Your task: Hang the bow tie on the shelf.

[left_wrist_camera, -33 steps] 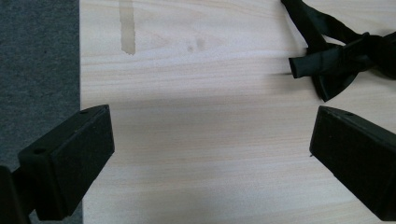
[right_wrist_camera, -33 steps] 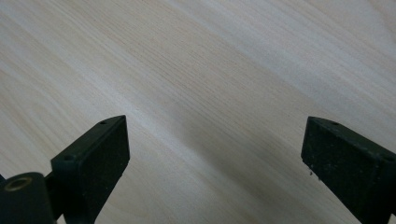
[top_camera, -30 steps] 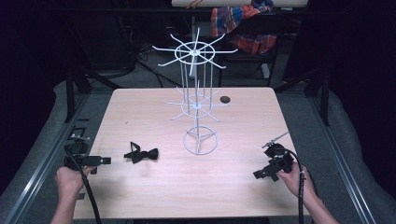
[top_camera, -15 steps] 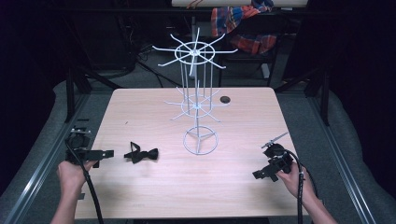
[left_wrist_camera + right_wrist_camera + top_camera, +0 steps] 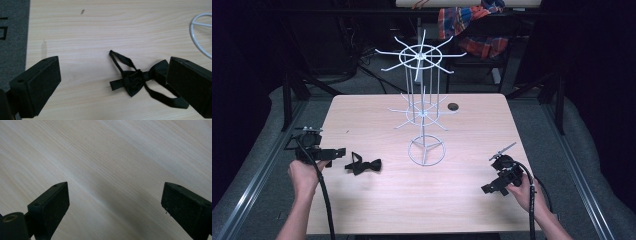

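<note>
A black bow tie point(image 5: 363, 165) with a thin strap lies flat on the wooden table point(image 5: 462, 200), left of centre. My left gripper point(image 5: 338, 152) points at it from the left, a short way off. In the left gripper view the jaws stand wide apart, open, and the bow tie point(image 5: 140, 79) lies between and ahead of them, its right wing partly behind the right jaw. My right gripper point(image 5: 490, 189) rests low at the table's right front, open point(image 5: 115, 205) over bare wood. A white wire display stand point(image 5: 424, 105) with hook arms rises mid-table.
The stand's ring base point(image 5: 426, 150) sits right of the bow tie; its rim point(image 5: 200, 35) shows in the left gripper view. A small dark round hole point(image 5: 453, 106) marks the table's far side. Grey floor and metal rails point(image 5: 257, 170) flank the table.
My left gripper has moved right, toward the bow tie. The right gripper has stayed nearly still.
</note>
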A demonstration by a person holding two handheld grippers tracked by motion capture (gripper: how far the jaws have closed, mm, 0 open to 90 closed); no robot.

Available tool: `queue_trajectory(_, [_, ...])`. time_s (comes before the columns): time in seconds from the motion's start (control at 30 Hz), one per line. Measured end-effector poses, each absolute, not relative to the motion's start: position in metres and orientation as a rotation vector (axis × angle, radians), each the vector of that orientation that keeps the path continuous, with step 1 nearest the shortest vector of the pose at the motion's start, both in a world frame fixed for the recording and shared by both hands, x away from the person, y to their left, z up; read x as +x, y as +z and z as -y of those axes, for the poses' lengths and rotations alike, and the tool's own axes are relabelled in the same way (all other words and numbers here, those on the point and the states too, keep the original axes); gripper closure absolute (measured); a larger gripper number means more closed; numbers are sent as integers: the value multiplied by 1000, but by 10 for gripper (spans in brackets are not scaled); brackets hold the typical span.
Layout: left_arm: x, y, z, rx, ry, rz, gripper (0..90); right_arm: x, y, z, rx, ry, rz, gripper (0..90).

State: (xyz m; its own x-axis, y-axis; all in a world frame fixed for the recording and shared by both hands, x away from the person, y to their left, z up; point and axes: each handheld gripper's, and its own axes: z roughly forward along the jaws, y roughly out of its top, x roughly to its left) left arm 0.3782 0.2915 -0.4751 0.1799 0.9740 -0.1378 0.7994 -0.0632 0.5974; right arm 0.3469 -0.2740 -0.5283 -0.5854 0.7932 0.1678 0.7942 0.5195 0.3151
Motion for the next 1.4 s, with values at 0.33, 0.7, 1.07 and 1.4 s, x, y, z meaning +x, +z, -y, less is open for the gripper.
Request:
queue_trajectory(0.33, [397, -506, -265, 2044, 225, -1624, 101, 347, -529, 275, -1427, -504, 2745, 80])
queue_trajectory(0.7, [398, -527, -257, 2131, 114, -1602, 470, 345, -529, 275, -1422, -522, 2745, 87])
queue_trajectory(1.07, [398, -540, -253, 2225, 91, -1588, 794, 345, -529, 275, -1410, -514, 2748, 89])
queue_trajectory(1.4, [393, -528, -257, 2147, 172, -1566, 883, 346, -529, 276, -1403, -494, 2763, 89])
